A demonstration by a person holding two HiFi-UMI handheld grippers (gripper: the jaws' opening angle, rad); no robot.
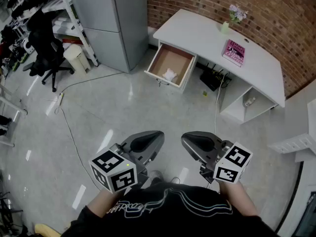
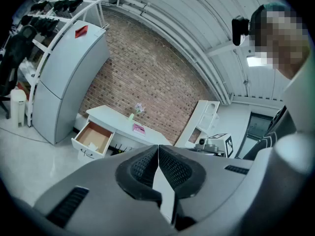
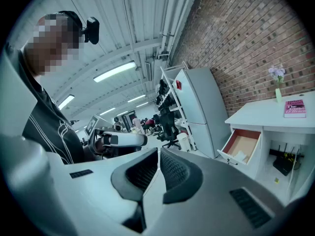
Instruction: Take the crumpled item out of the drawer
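A white crumpled item (image 1: 169, 75) lies in the open wooden-floored drawer (image 1: 183, 57) of a white desk (image 1: 207, 36), far across the floor from me. The same drawer (image 2: 88, 143) shows small in the left gripper view, and the drawer (image 3: 255, 135) with the crumpled item (image 3: 240, 156) shows in the right gripper view. My left gripper (image 1: 157, 135) and right gripper (image 1: 183, 137) are held close to my body, side by side, both shut with nothing between the jaws. The left gripper (image 2: 158, 146) and right gripper (image 3: 159, 152) show their pads touching.
A pink book (image 1: 234, 52) and a small vase of flowers (image 1: 226, 25) sit on the desk. A grey cabinet (image 1: 111, 23) stands left of the drawer, a black office chair (image 1: 47, 51) and a bin (image 1: 76, 58) further left. A cable (image 1: 69, 127) runs over the glossy floor.
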